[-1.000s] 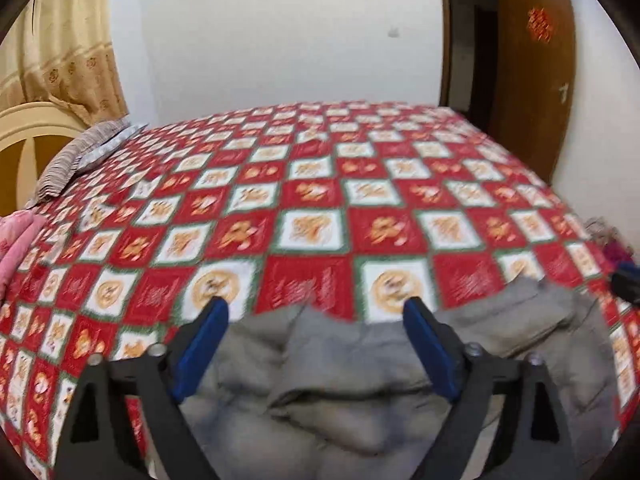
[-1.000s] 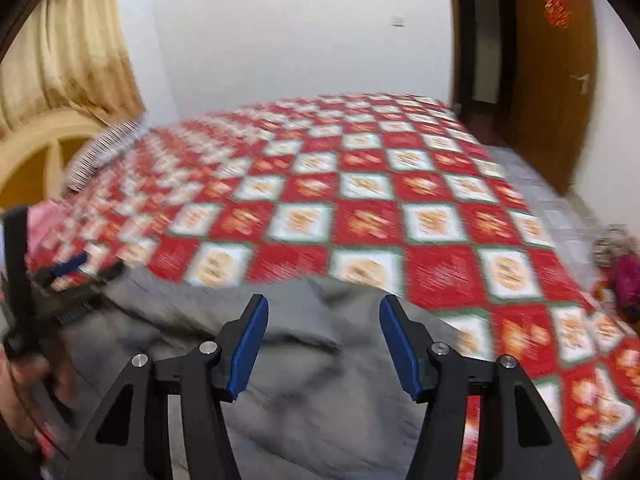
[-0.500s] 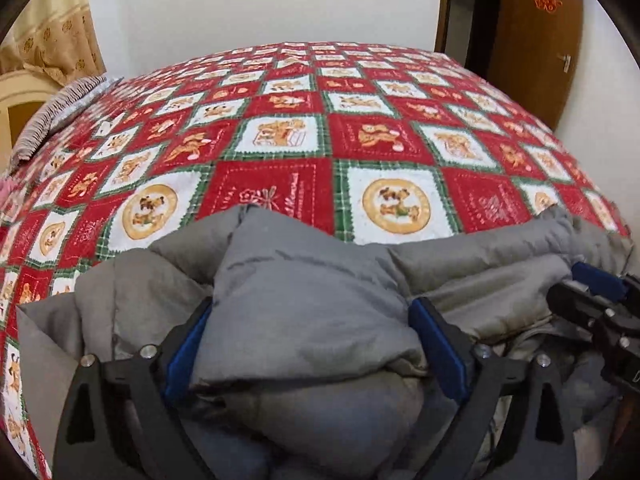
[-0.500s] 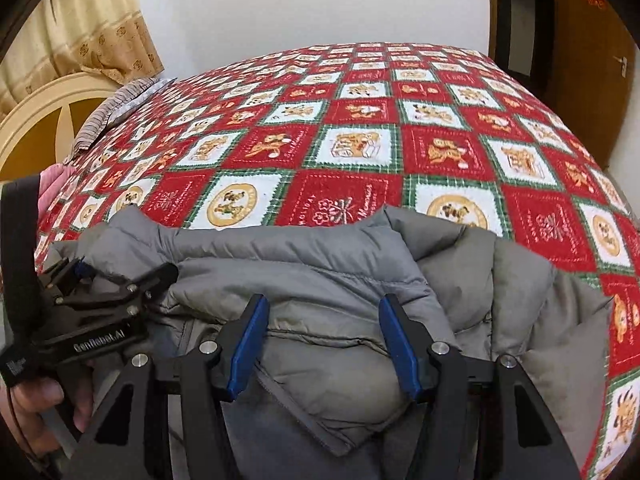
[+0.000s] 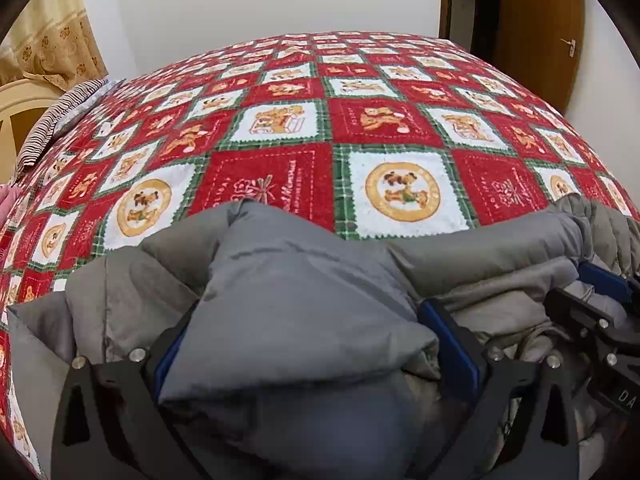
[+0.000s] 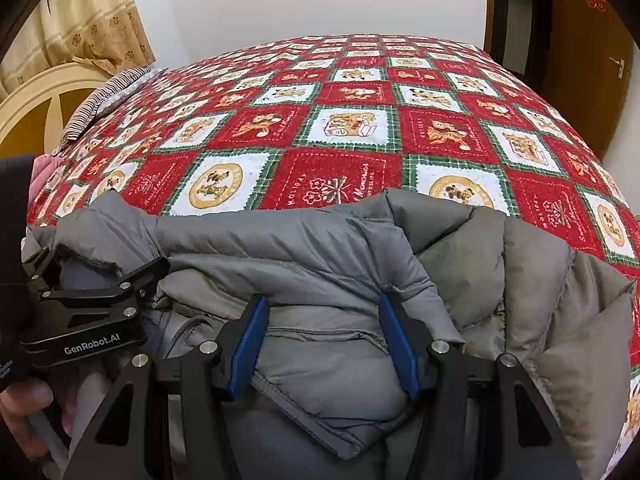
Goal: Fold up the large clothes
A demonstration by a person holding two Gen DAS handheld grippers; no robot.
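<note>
— Starting at the far left: seeing what?

— Only a striped pillow (image 5: 60, 120), well apart from the work. Nothing to do there.

— Moving right, then. Where to look for the garment?

— On the near edge of the patterned bed cover (image 5: 280, 176). Grey padded jacket (image 5: 480, 248), heaped in thick folds, not yet laid flat.

— And the left gripper (image 5: 308, 312)?

— Just been opening, now spread as wide as can be, with a fat fold of the jacket lying between the pads. Looks let go rather than pinched.

— Further right?

— Right gripper (image 6: 322, 300), clamped on a bunch of the jacket beside the zip (image 6: 296, 408). Fabric squeezed between the blue pads.

— Any guess at the handling?

— Probably light for its bulk, soft and springy. Smooth shell, so likely to slide and puff back open after each fold. Best taken at a seam, the hem or the collar edge, through several layers together, never on a plump panel. Worth pressing the air out before letting go.

— Past that, at the right edge?

— Just a brown door (image 5: 536, 28). No part in this.
</note>
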